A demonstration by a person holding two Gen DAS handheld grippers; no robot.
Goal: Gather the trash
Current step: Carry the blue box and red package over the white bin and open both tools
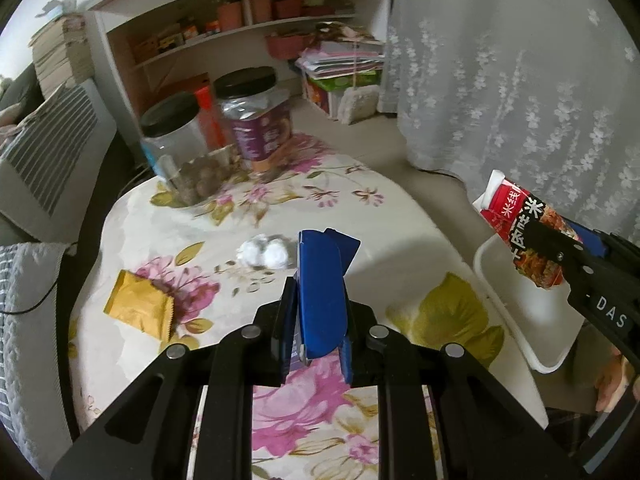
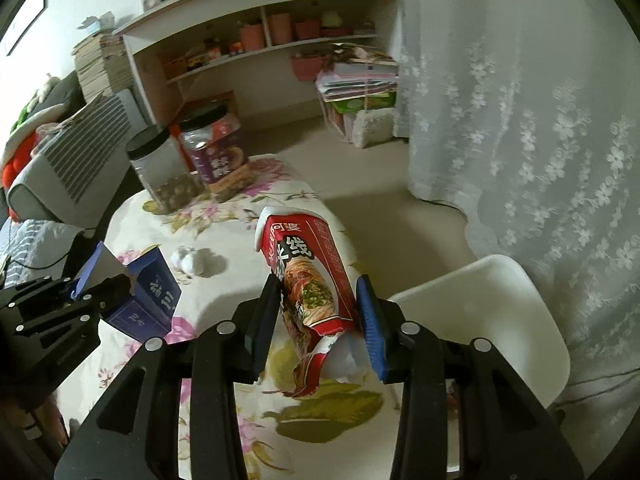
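Note:
My left gripper (image 1: 318, 312) is shut on a flattened blue carton (image 1: 322, 280), held above the flowered tablecloth (image 1: 224, 216); the same blue carton (image 2: 148, 300) and left gripper (image 2: 100, 292) show at the left in the right wrist view. My right gripper (image 2: 320, 312) is shut on a red noodle wrapper (image 2: 308, 276), torn at its lower end, over the table's right edge. That red wrapper (image 1: 524, 224) and right gripper (image 1: 556, 252) appear at the right in the left wrist view, above a white bin (image 1: 532, 320). Crumpled white paper (image 1: 264, 254) and a gold packet (image 1: 140, 310) lie on the cloth.
Two black-lidded jars (image 1: 256, 120) stand at the table's far end. The white bin (image 2: 492, 312) sits right of the table beside a lace curtain (image 2: 540, 120). Shelves (image 1: 240, 32) fill the back wall, and a grey appliance (image 1: 52, 152) stands at the left.

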